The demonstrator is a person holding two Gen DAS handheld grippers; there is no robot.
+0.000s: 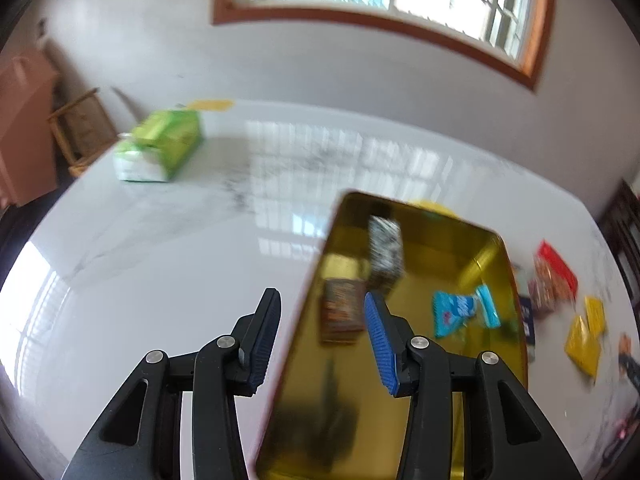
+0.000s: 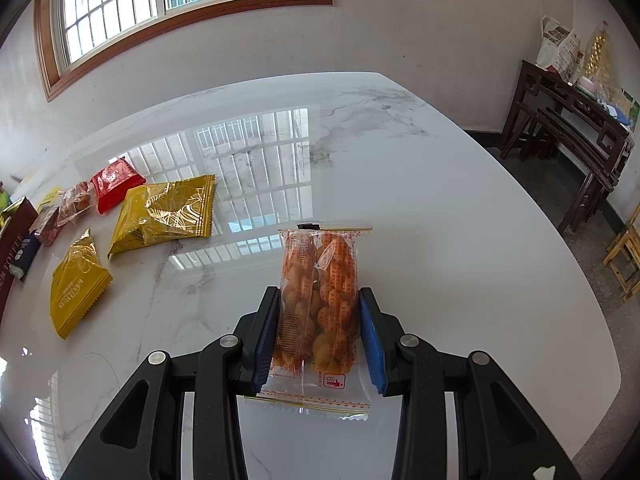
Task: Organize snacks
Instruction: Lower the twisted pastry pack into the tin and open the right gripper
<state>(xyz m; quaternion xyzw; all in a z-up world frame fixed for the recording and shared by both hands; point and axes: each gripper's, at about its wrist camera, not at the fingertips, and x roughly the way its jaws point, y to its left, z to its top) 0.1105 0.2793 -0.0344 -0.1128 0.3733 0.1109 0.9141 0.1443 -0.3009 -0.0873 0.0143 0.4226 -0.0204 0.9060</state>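
right wrist view, near to far, places given relative to the marble table (image 2: 440, 220). the right gripper (image 2: 319, 320) is clamped on one clear packet of twisted fried snack (image 2: 318, 304), both blue pads pressed against its sides, the packet standing lengthwise above the near part of the table. farther left on the table lie two gold packets (image 2: 78, 284) (image 2: 164, 210), one nearer and one beyond it, apart from each other. beyond these, one red packet (image 2: 116, 184) and one clear packet with brown contents (image 2: 76, 200) lie side by side. one dark red box (image 2: 12, 240) sits at the table's left edge. off the table's far right stands one dark wooden side table (image 2: 568, 120).

left wrist view, blurred. the left gripper (image 1: 322, 322) stands with its jaws apart, straddling the left rim of one gold tin (image 1: 460, 272) on the table; whether a pad touches the rim cannot be told. inside the tin lie four packets: one blue (image 1: 464, 310), one brown (image 1: 342, 312), one grey-patterned (image 1: 386, 248), and one dark, only dimly seen, near the front. at the table's far left corner sits one green tissue pack (image 1: 160, 148).
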